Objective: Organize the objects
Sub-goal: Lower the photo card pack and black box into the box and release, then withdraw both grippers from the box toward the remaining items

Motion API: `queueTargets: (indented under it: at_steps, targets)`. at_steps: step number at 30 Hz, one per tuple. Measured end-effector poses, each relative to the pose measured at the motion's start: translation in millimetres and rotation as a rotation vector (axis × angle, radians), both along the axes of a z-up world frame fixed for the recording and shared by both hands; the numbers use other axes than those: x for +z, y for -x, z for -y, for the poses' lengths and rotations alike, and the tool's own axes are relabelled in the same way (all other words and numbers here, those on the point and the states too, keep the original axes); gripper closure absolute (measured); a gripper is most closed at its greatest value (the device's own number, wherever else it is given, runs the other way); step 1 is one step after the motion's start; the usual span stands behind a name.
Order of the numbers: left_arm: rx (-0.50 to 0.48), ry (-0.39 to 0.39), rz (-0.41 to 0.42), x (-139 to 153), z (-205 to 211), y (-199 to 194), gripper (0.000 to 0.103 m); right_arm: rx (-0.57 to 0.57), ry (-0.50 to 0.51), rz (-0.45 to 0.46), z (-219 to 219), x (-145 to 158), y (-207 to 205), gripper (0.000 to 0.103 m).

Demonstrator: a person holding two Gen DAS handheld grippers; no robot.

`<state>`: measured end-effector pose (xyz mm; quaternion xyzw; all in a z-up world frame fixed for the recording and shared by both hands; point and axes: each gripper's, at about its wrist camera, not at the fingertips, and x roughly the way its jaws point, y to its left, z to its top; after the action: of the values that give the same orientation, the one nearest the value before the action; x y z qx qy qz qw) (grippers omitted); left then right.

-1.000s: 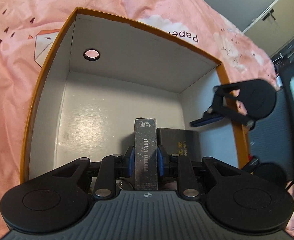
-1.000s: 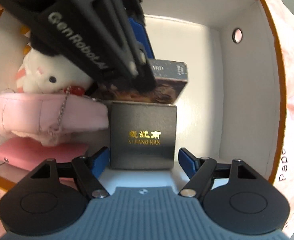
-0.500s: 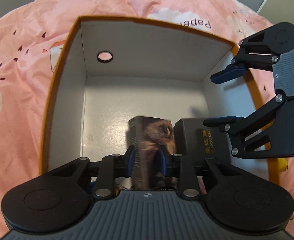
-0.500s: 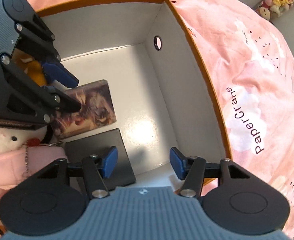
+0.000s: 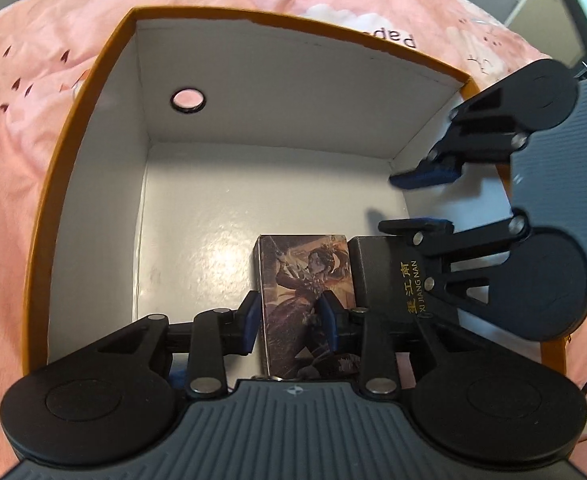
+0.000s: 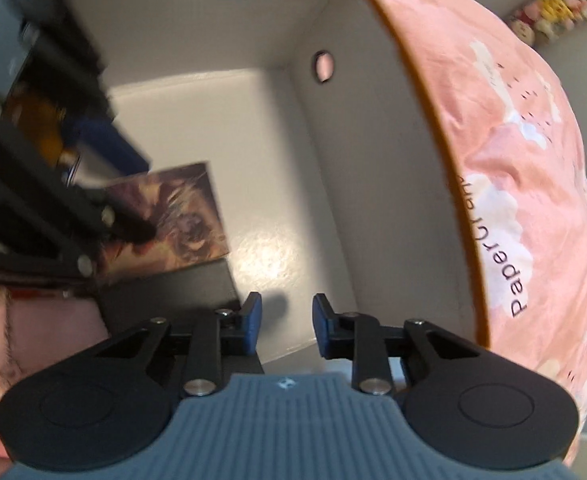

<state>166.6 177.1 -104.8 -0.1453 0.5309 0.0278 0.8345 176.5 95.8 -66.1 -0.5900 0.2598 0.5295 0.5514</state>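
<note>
An orange-rimmed box with a white inside lies on the pink bedding. A photo-card box with a printed figure lies flat on its floor, next to a black box with gold letters. My left gripper sits open around the card box, its blue pads just off the sides. My right gripper is open and empty above the box floor; it shows in the left wrist view over the black box. The card box and black box show blurred in the right wrist view.
Pink bedding printed "PaperCrane" surrounds the box. A round finger hole sits in the far wall. A pink pouch lies at the left in the right wrist view. Bare white floor spreads beyond the card box.
The card box went from upright on its edge to flat on the box floor, and my left jaws have opened off it. My right gripper lifted off the black box, and its jaws narrowed.
</note>
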Motion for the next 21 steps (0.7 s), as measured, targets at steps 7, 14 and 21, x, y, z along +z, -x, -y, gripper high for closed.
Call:
queueTargets:
  at_steps: [7,14,21]
  targets:
    - [-0.065,-0.027,-0.012,1.7,3.2,4.6,0.067,0.071,0.056,-0.066,10.9,-1.1,5.8,0.102]
    - [-0.056,-0.051,-0.003,3.9,3.8,7.8,0.067,0.101,0.060,-0.028,21.2,-0.1,14.5,0.102]
    - [0.020,-0.093,0.046,20.9,4.1,18.6,0.064,0.023,-0.026,0.011,39.2,19.7,13.4,0.075]
